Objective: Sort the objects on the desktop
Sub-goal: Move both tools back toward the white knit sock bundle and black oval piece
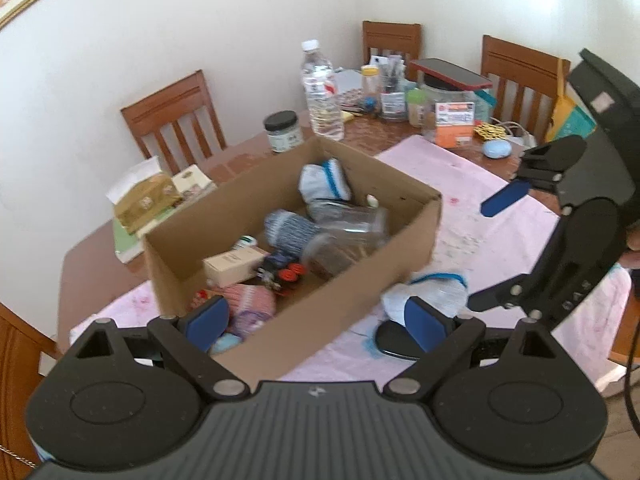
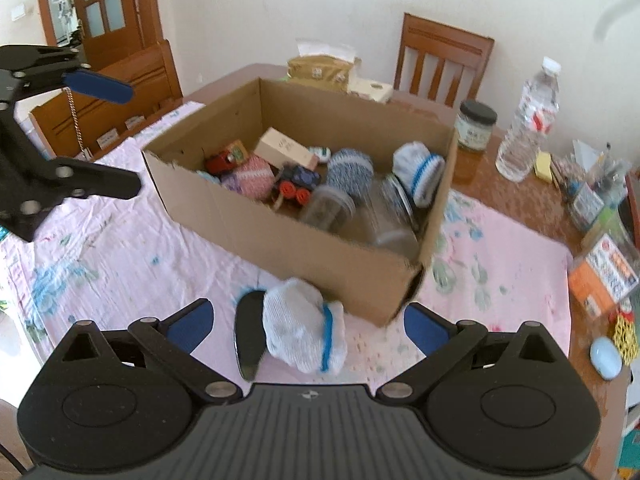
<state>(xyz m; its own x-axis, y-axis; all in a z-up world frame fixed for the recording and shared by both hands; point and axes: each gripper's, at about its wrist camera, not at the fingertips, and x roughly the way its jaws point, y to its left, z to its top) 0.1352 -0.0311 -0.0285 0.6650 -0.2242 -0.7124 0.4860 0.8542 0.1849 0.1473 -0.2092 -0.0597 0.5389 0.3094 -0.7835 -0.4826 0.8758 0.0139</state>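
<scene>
An open cardboard box (image 1: 360, 304) (image 2: 280, 240) stands on a pink cloth and holds rolled socks, clear jars, a small carton and a toy car (image 2: 296, 184). A white sock with a blue stripe (image 2: 304, 332) (image 1: 432, 292) lies on the cloth just outside the box, beside a flat black object (image 2: 248, 336) (image 1: 392, 340). My left gripper (image 1: 316, 320) is open and empty above the box's near corner. My right gripper (image 2: 308, 328) is open and empty, its fingers either side of the sock, above it. Each gripper shows in the other's view.
Behind the box stand a water bottle (image 1: 320, 88), a dark-lidded jar (image 1: 282, 130), tissue packs (image 1: 148, 200) and a cluster of containers with a red phone (image 1: 448, 72) on top. A light blue case (image 2: 606, 356) lies at the right. Wooden chairs surround the table.
</scene>
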